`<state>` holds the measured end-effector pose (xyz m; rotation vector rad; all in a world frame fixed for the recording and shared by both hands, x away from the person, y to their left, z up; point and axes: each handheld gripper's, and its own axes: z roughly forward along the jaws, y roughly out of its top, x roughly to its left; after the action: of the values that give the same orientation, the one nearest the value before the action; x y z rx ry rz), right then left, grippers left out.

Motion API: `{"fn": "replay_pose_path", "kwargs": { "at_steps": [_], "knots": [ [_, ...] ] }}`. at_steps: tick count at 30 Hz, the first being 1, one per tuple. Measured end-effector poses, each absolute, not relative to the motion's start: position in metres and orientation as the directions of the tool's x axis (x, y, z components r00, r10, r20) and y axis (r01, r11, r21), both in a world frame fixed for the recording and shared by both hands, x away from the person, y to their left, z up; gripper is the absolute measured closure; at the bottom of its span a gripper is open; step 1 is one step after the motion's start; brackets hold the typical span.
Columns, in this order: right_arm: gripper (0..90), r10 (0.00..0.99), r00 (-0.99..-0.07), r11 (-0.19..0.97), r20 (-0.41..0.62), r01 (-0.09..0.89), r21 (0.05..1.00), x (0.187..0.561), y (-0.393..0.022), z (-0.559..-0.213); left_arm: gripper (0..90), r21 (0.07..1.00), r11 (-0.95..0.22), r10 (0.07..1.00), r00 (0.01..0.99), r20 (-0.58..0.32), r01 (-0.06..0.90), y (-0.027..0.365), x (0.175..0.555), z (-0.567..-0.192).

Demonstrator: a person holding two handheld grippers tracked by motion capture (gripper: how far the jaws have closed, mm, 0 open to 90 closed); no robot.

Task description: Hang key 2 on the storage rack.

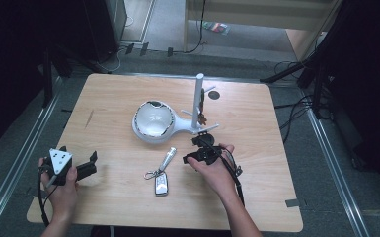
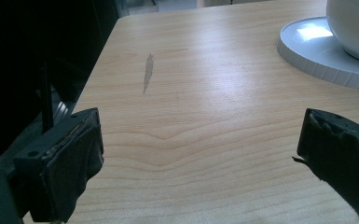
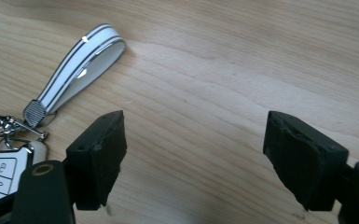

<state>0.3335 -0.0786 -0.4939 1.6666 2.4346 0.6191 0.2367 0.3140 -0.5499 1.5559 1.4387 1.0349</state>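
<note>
**Bench inventory: car key lying free, both tongs unloaded**

Item 1. Pale wooden bench [image 1: 256, 197], rounded corners, a dark scuff toward 10 o'clock.

Item 2. White round dish on a white base with an upright white peg stand [image 1: 197, 101], near centre; a small dark object hangs on a peg, too small to identify.

Item 3. White car key fob with metal ring and white, dark-striped strap loop [image 1: 162, 183], at about 6 o'clock of the dish, flat on the bench, touched by nothing.

Item 4. Left tongs [image 1: 90, 164], at 8 o'clock of the bench: jaws spread wide, nothing between them.

Item 5. Right tongs [image 1: 197, 157], just at 2 o'clock of the fob: jaws wide apart, holding nothing, bare wood between.

Handling note, as judgement: if the fob is the aim, the right tongs should shift toward it, straddle the strap or ring, and close squarely.

Surroundings: grey floor, metal rails, trailing cables, dark stands.
</note>
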Motion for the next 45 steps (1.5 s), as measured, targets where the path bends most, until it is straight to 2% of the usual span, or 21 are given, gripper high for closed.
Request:
{"fn": "replay_pose_path", "kwargs": {
  "at_steps": [8,45],
  "knots": [
    [25.4,0.905,-0.397,0.311,0.154,0.863,0.398,0.334,-0.061,-0.497,0.5,0.925,-0.071,0.997,0.039,0.06,0.373,0.315,0.236,-0.55],
    [29.9,0.882,-0.447,0.373,0.151,0.857,0.354,0.334,-0.008,-0.505,0.5,0.924,-0.064,0.998,0.038,0.054,0.376,0.315,0.237,-0.55]
  ]
}}
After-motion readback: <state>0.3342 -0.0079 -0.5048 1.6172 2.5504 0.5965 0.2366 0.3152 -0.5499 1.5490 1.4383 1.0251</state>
